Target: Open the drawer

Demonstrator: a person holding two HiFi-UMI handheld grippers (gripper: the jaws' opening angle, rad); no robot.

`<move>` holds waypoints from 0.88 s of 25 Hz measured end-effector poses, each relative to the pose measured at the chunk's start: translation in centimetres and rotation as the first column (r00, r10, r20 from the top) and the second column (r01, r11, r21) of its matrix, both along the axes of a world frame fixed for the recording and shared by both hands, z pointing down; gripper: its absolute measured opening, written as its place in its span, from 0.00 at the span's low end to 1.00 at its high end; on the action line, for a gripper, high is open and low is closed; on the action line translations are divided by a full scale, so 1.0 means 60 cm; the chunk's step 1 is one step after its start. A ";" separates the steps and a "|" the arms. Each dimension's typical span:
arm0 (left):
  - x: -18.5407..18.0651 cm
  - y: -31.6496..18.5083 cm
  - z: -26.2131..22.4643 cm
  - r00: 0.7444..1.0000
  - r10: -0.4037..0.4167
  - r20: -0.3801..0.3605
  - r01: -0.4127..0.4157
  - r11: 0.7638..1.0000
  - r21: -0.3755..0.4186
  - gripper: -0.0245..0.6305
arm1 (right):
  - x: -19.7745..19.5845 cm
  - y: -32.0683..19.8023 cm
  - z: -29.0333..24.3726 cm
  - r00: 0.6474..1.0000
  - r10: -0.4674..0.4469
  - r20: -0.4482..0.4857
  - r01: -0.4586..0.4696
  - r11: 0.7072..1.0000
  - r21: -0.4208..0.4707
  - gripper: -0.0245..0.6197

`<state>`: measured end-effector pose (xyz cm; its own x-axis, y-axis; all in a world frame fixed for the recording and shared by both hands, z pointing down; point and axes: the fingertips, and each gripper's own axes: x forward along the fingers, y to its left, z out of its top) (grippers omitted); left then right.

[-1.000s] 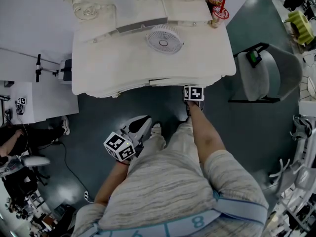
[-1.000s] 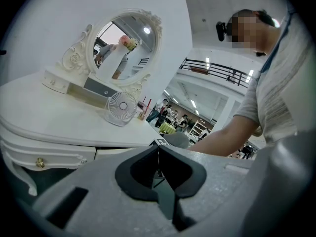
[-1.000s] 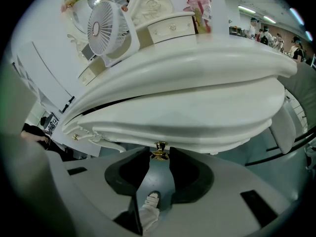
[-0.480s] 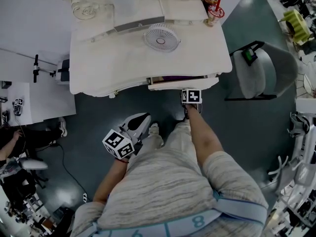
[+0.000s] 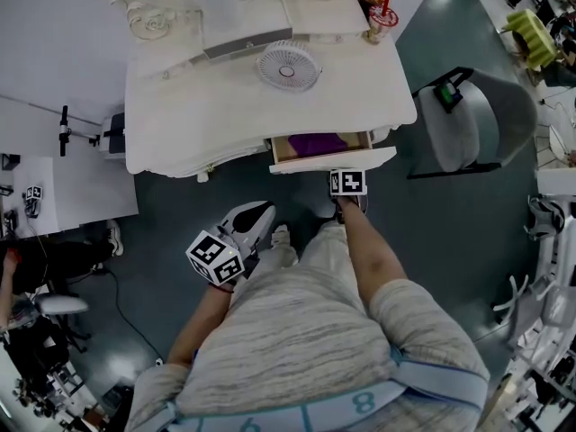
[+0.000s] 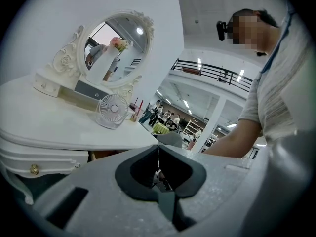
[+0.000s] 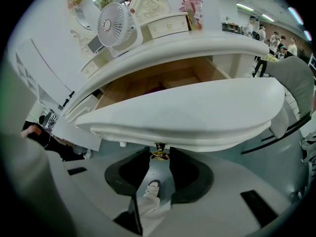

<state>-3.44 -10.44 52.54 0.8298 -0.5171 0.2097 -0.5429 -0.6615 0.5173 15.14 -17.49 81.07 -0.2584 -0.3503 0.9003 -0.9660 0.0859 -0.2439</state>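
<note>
Drawer (image 5: 331, 158) — partly open, drawn out from under the top of the white dressing table (image 5: 198, 106), right of centre on the side facing the person. Front panel (image 7: 197, 113): white, bowed outward, with a moulded lower edge; it sits level and stands clear of the table's edge. Interior: bare light-brown wood, floor and side walls exposed (the rear part lies under the tabletop and cannot be seen). Gold knob (image 7: 159, 154) — small, round-headed on a short stem, at the middle of the front, projecting from the panel's lower edge. Drawer lies square to the table front.
</note>
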 end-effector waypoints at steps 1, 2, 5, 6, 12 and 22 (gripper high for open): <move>0.001 0.001 -0.001 1.000 0.005 0.000 -0.005 1.000 0.003 0.06 | 0.001 0.006 0.000 1.000 0.000 -0.002 0.000 1.000 -0.003 0.23; 0.001 0.002 -0.002 1.000 0.010 -0.001 -0.010 1.000 0.006 0.06 | 0.001 0.012 0.000 1.000 0.000 -0.005 0.000 1.000 -0.004 0.23; 0.003 0.004 -0.004 1.000 0.026 -0.003 -0.026 1.000 0.014 0.06 | 0.003 0.030 0.002 1.000 0.003 -0.009 -0.003 1.000 -0.005 0.23; 0.003 0.003 -0.005 0.999 0.032 -0.003 -0.032 0.999 0.017 0.06 | 0.003 0.035 0.003 1.000 0.005 -0.009 -0.005 1.000 -0.007 0.23; 0.007 0.005 -0.012 0.998 0.066 -0.010 -0.066 0.998 0.026 0.06 | 0.005 0.068 0.001 1.000 0.016 -0.016 -0.016 1.000 -0.012 0.23; 0.023 0.012 -0.018 0.992 0.127 -0.021 -0.126 0.991 0.049 0.06 | 0.012 0.124 0.002 0.999 0.029 -0.027 -0.029 0.999 -0.025 0.23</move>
